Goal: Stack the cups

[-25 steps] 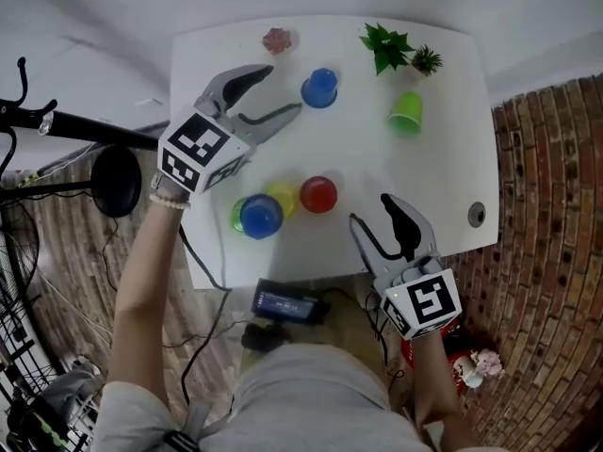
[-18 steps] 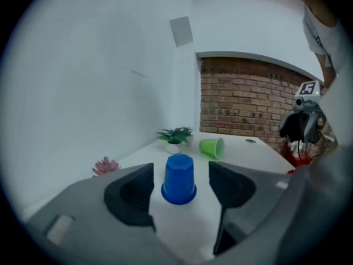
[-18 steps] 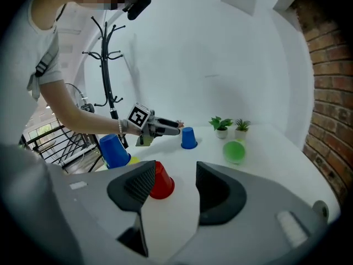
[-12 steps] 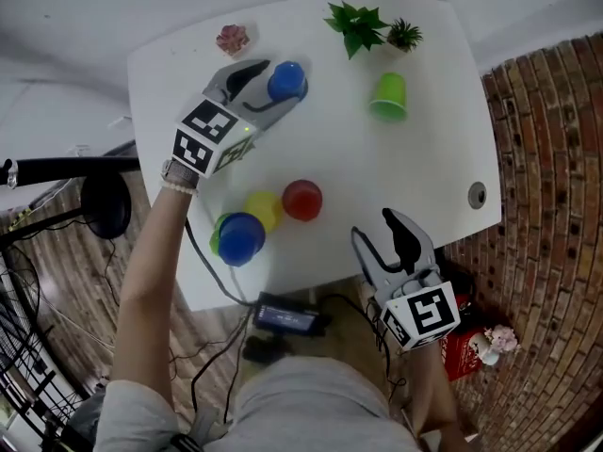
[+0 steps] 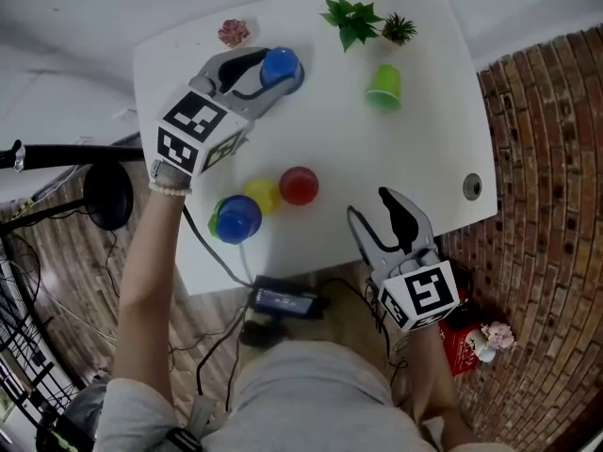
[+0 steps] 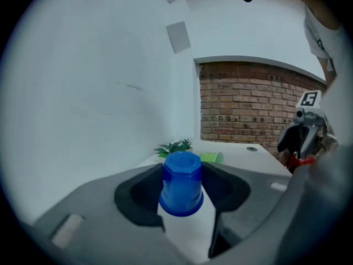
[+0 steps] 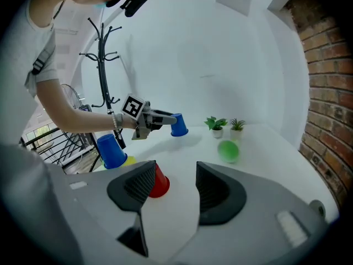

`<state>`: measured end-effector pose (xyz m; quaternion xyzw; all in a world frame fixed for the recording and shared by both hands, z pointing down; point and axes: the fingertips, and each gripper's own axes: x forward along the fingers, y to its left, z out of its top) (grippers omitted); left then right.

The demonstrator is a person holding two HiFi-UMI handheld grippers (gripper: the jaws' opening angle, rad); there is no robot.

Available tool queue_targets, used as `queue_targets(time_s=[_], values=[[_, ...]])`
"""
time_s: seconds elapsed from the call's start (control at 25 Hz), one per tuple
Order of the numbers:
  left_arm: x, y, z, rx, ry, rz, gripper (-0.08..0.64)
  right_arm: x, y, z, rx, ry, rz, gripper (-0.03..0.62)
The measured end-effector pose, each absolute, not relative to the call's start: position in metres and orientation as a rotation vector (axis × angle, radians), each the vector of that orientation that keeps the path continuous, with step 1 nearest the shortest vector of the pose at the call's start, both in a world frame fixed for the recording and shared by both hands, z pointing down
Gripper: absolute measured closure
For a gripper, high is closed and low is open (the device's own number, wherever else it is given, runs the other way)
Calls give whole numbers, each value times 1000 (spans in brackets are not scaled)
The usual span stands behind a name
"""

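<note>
Closing my left gripper [image 5: 274, 72] around the far blue cup [image 6: 181, 183], I am working at about 11 o'clock on the white surface [image 5: 424, 158]. The cup is standing upside down between my fingers [image 6: 138, 195], and the dark pads are meeting its two sides as they come in. I cannot tell whether its rim is resting on the surface or just clear of it.

I am holding my right gripper [image 5: 371, 211] at about 5 o'clock, over the near edge, with its fingers spread apart and nothing between them. Looking along them, I am seeing the red cup [image 7: 159, 184] just past the left pad, apart from it.

That red cup is sitting upside down near 6 o'clock. The yellow cup [image 5: 263, 194] is sitting just beside it toward 7 o'clock, and the near blue cup [image 5: 236, 218] is capping a green one [image 5: 215, 224] right next to the yellow. The lone green cup [image 5: 383, 87] is lying on its side at 1 o'clock, near two small potted plants [image 5: 353, 19] at 12 o'clock.
</note>
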<state>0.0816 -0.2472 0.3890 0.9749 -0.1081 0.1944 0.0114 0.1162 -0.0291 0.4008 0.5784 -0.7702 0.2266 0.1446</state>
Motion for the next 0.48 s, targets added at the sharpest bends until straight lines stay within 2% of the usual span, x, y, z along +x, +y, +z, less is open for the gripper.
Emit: queue_targets(time_s=[0.48], values=[[40, -191, 302, 3121, -536, 596, 351, 106, -51, 364, 1470, -2388, 421, 376]])
